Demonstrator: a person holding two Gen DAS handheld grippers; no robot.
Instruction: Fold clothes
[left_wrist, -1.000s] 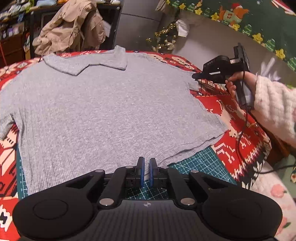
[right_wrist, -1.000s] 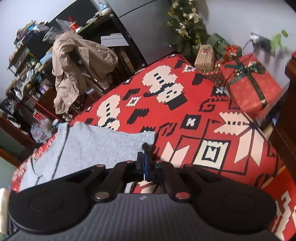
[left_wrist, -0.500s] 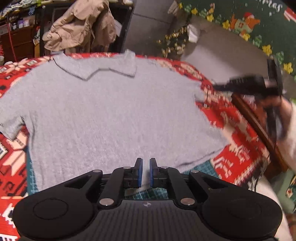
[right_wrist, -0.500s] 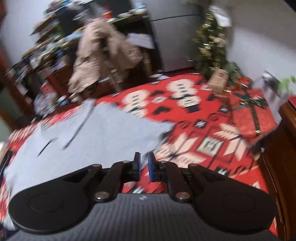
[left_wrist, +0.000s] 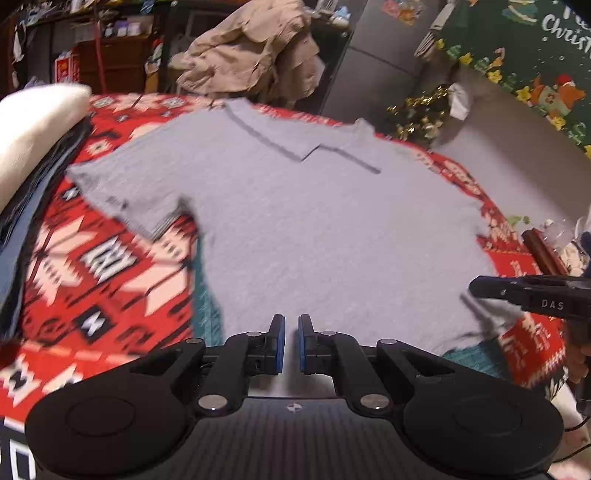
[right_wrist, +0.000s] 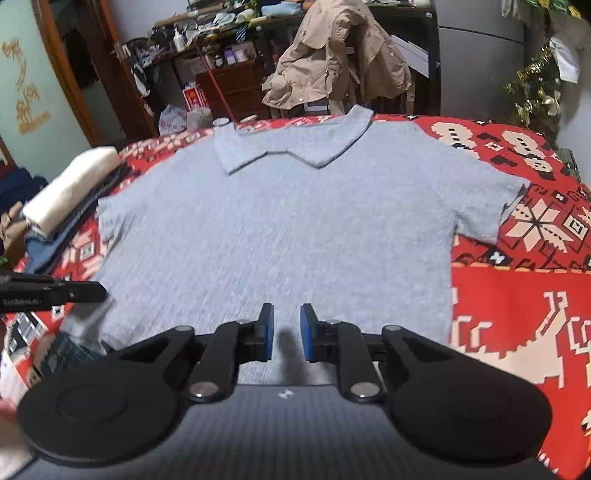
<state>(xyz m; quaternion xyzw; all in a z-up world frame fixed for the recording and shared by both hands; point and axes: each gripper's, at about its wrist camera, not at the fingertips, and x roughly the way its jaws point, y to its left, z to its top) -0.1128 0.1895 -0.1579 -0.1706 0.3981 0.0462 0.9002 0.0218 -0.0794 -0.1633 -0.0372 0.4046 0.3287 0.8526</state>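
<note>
Grey and ribbed, the polo shirt (right_wrist: 280, 229) lies spread flat on the red patterned blanket (right_wrist: 517, 302), collar (right_wrist: 291, 147) at the far side and hem at the near edge, both short sleeves out to left and right. No fold shows in it yet, so I judge the folding of this shirt has not started; every fold is left to do. A stack of folded clothes (right_wrist: 70, 192) at the far left suggests other pieces are finished.

The left gripper (left_wrist: 291, 341) hovers over the near hem, its blue pads almost together with only a thin slit between them and nothing caught there. The right gripper (right_wrist: 283, 332) hangs over the near middle of the shirt; its jaws have just been opening and stand a little apart, empty.

Only the right-wrist view shows the right sleeve (right_wrist: 491, 214) whole and the shelves and beige jacket (right_wrist: 332, 55) beyond the blanket clearly. Only the left-wrist view shows the green cutting mat (left_wrist: 208, 306) peeking out under the hem, the green Christmas cloth (left_wrist: 524, 55) at far right, and the other gripper coming in from the right edge.
</note>
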